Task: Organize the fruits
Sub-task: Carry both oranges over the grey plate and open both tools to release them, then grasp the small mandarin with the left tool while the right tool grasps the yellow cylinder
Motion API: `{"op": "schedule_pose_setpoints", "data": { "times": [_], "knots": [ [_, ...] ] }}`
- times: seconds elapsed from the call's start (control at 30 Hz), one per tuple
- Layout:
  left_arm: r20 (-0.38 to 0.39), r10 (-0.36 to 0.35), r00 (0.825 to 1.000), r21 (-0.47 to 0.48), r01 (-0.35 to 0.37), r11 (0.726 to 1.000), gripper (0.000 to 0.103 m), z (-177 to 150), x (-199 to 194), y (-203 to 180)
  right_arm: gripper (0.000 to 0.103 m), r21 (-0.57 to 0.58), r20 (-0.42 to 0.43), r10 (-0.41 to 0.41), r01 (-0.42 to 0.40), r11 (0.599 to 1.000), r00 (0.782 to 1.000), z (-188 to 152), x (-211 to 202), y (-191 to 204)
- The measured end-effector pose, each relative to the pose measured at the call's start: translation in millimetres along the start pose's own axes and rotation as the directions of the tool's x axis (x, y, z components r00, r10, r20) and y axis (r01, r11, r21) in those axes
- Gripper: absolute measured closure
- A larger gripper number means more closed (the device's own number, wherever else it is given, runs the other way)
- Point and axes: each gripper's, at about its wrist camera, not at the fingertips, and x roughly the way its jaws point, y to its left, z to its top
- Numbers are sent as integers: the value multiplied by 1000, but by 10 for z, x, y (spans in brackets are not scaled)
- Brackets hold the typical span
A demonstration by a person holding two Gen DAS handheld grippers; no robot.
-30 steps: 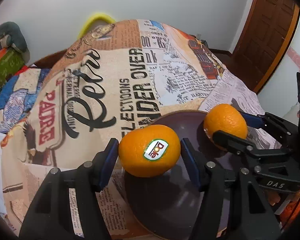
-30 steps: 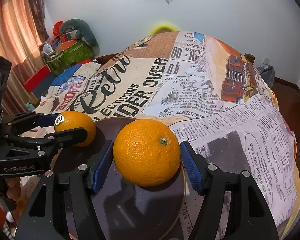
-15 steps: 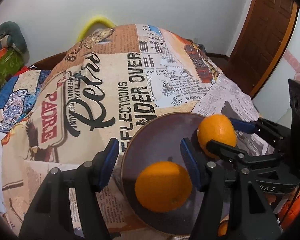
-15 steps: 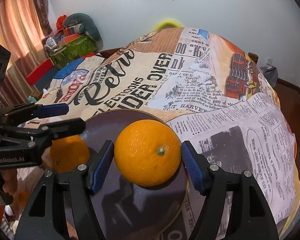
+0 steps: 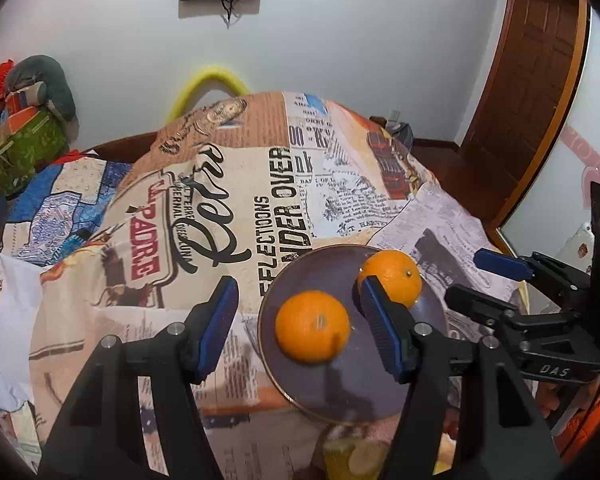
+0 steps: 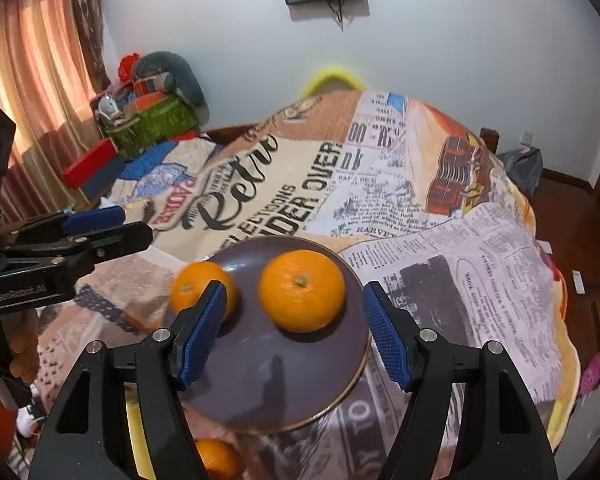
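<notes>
Right wrist view: the printed bedspread [image 6: 440, 240] carries a dark round plate [image 6: 268, 396], and everything sits by that plate. Both oranges rest on it, apart from each other. The stem-up orange [image 6: 302, 290] lies straight ahead of the right gripper [image 6: 292, 332], jaws spread wide and empty; the blurred orange [image 6: 198, 290] sits at the plate's left rim, partly behind the blue pad. The left gripper [image 5: 300, 328] also stands wide and empty, above the plate. Only the right view shows another orange [image 6: 216, 458] below the plate's near rim; the left view shows blurred yellow fruit [image 5: 356, 458] there, which I judge the next pick, either hand about equally near.
</notes>
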Motion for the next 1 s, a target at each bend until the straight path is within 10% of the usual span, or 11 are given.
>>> {"op": "schedule_pose_setpoints", "data": {
  "times": [1.0],
  "knots": [
    [49, 90, 995, 8, -90, 996, 22, -1029, -1090, 37, 33, -27, 54, -5, 7, 1000, 999, -748, -728, 596]
  ]
}}
